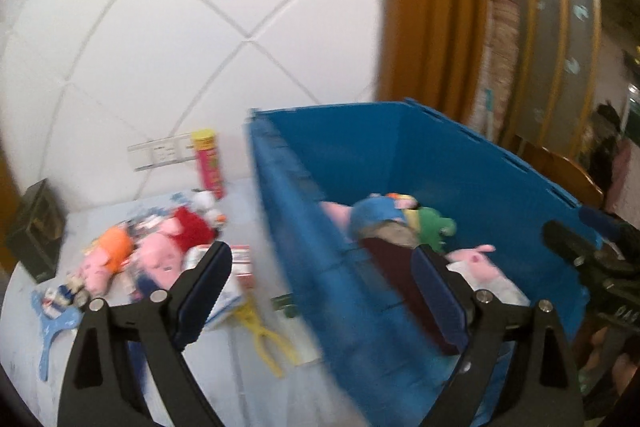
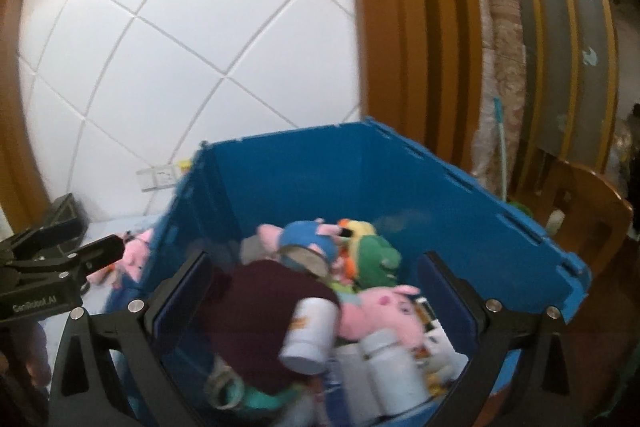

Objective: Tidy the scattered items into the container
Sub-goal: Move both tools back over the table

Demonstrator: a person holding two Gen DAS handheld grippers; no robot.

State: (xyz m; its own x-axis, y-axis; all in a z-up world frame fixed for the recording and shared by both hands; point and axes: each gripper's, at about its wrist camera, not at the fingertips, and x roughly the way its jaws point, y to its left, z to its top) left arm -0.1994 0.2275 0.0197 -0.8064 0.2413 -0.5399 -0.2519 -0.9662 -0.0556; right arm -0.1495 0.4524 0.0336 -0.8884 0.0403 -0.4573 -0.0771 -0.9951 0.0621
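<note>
Only the left wrist view shows plush toys scattered on the table beside the blue container. Only the right wrist view shows white bottles inside it. The left gripper and right gripper both gape, empty.

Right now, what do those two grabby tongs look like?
Both tongs are black. The left tongs and right tongs each have two flat fingers with dark blue pads and round silver bolts. The left one's body has pale lettering on its side, too blurry to read surely.

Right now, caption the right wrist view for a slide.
Open right tongs over the blue bin of plush toys and white bottles.
</note>
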